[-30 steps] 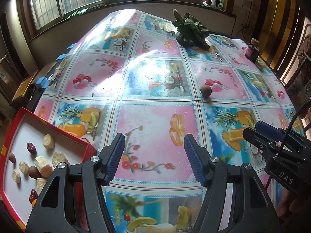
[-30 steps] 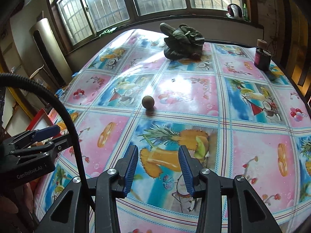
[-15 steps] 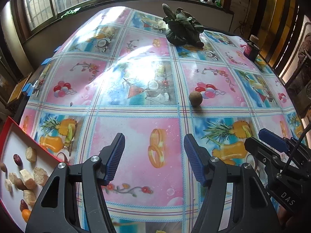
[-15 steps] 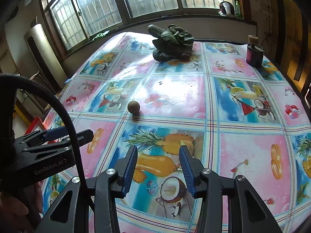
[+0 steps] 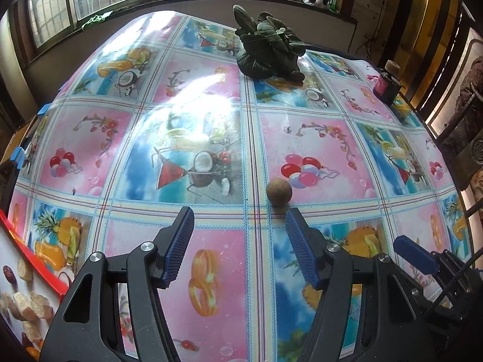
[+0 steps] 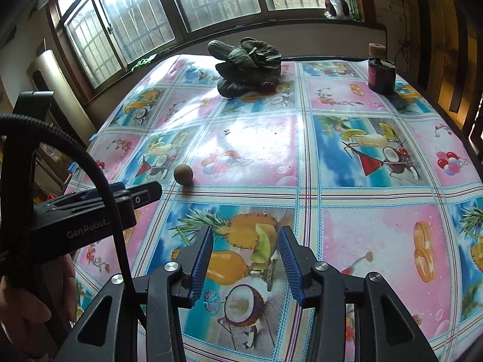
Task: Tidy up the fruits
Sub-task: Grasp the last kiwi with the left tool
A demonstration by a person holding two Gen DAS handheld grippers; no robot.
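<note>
I read "GenRobot" on my left gripper (image 6: 151, 191); both it and the right gripper (image 6: 245, 242) gape empty, the round brown fruit (image 5: 279, 192) nearer than before.

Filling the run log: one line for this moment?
left gripper: open, empty, near brown round fruit | right gripper: open, empty | fruit: loose on tablecloth | red tray: partly filled
</note>
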